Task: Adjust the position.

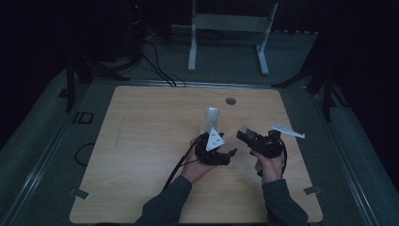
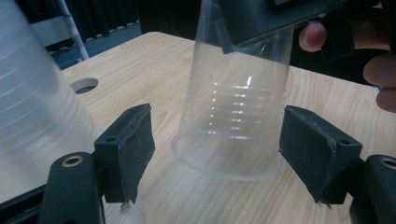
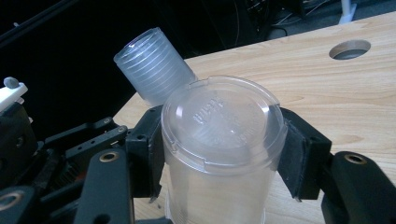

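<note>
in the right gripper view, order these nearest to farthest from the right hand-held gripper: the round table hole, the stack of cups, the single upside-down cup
1. The single upside-down cup: clamped between the right hand-held gripper jaws.
2. The stack of cups: just behind that cup, tilted up and to the left.
3. The round table hole: far back at upper right in the wooden table.

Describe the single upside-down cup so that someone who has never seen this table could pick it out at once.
On the wooden table, look just beyond the person's hands. There a clear plastic cup sits upside down, clamped between the jaws of the right hand-held gripper. Unlike the leaning stack of cups nearby, it is one see-through cup, flat base upward.
</note>
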A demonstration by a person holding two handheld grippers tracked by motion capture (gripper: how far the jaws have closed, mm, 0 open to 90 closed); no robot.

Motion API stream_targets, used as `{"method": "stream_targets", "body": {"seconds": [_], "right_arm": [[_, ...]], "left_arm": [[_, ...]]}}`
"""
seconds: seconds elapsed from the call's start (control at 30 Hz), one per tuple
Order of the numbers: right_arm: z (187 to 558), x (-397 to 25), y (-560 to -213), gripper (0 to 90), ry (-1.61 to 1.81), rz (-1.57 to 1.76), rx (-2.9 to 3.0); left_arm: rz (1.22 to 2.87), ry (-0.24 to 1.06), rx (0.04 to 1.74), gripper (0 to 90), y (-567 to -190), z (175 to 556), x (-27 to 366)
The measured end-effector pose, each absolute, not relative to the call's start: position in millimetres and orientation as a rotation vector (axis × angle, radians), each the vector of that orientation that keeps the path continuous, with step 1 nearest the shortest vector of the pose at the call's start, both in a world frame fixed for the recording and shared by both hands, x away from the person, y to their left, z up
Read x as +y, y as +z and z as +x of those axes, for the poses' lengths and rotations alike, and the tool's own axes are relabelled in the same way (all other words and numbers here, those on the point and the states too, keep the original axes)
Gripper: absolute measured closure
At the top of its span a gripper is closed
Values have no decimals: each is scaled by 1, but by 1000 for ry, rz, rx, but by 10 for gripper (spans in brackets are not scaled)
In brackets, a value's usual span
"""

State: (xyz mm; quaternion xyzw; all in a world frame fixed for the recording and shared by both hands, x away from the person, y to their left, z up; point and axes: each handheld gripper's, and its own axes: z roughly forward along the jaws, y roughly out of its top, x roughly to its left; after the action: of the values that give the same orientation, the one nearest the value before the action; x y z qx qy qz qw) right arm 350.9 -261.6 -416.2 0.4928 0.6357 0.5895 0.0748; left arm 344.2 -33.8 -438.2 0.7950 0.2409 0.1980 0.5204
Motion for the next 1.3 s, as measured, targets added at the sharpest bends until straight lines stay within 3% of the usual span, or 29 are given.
{"method": "stream_targets", "body": {"seconds": [1.3], "right_arm": [[351, -261, -421, 409, 1915, 1501, 1915]], "left_arm": [[1930, 475, 555, 273, -447, 349, -49]]}}
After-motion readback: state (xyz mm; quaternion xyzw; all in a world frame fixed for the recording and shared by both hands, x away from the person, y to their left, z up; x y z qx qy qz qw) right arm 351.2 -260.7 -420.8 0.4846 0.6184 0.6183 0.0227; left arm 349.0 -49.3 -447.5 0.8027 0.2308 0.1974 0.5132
